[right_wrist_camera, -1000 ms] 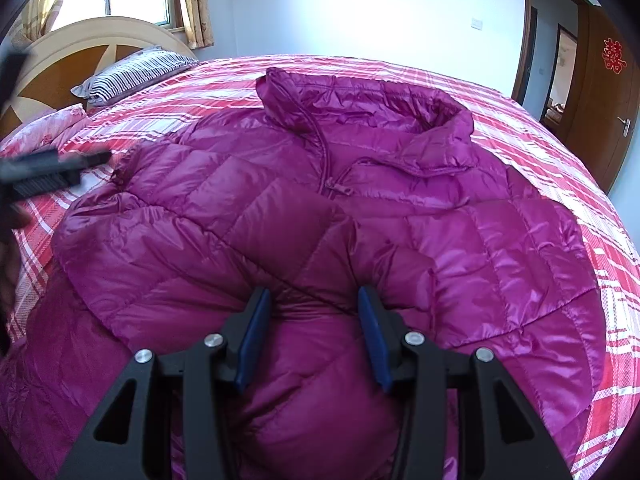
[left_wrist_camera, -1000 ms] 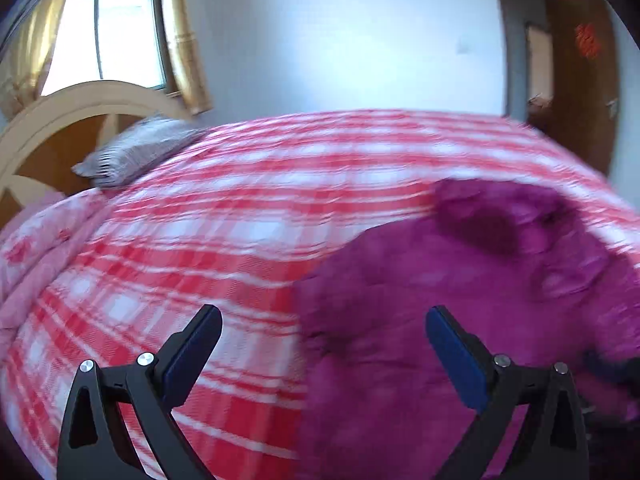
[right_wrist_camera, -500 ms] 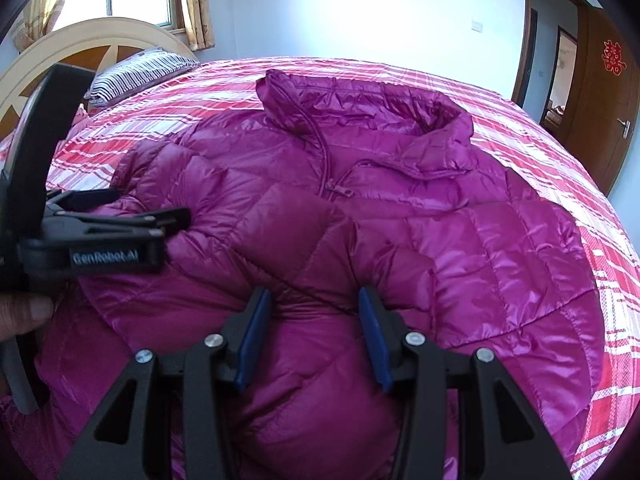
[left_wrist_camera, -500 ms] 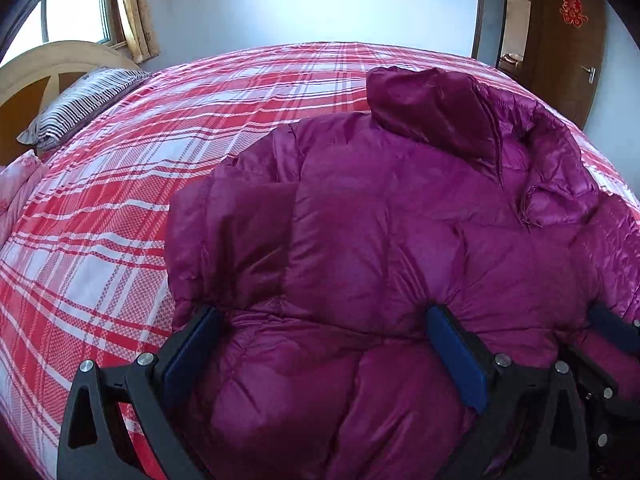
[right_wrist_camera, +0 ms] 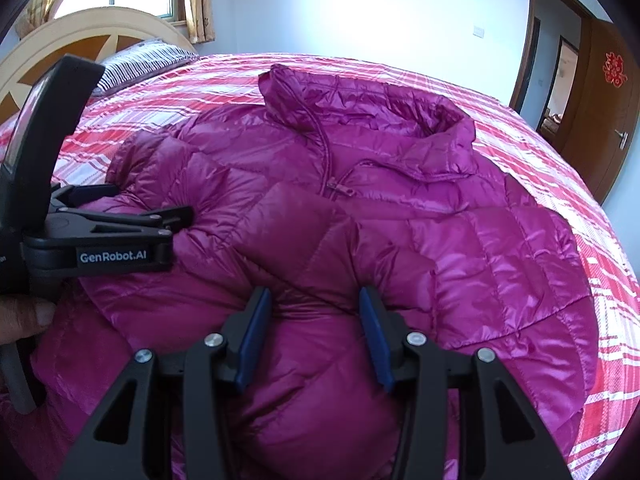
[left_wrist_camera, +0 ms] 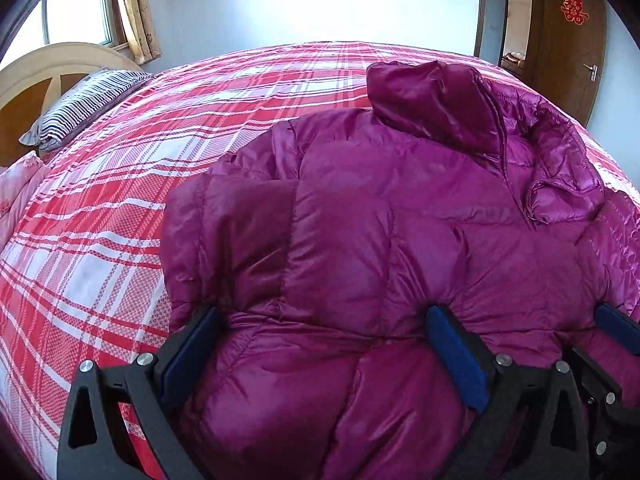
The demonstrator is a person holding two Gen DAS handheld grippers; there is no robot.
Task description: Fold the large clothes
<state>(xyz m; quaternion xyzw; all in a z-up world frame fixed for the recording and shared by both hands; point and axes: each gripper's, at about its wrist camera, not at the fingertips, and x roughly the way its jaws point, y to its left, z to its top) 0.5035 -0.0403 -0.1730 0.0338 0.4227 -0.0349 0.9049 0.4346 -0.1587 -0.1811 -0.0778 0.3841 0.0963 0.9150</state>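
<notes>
A magenta puffer jacket (left_wrist_camera: 400,220) lies front up on the bed, collar toward the far wall, with one sleeve folded across its chest. My left gripper (left_wrist_camera: 324,340) is open and wide, pressed down over the jacket's near left part with puffy fabric bulging between its fingers. In the right wrist view the jacket (right_wrist_camera: 400,200) fills the middle, and my right gripper (right_wrist_camera: 312,320) is shut on a ridge of the folded sleeve. The left gripper (right_wrist_camera: 150,204) shows there at the left edge, resting on the jacket.
A red and white plaid bedcover (left_wrist_camera: 120,200) spreads under the jacket, bare on the left side. A striped pillow (left_wrist_camera: 80,108) lies by the cream headboard (left_wrist_camera: 40,72). A brown door (left_wrist_camera: 568,40) stands at the far right. A hand (right_wrist_camera: 24,316) holds the left gripper.
My left gripper swung right from over the plaid cover and came down onto the jacket, entering the right wrist view. Its jaws kept their width. The right gripper stayed still, gripping.
</notes>
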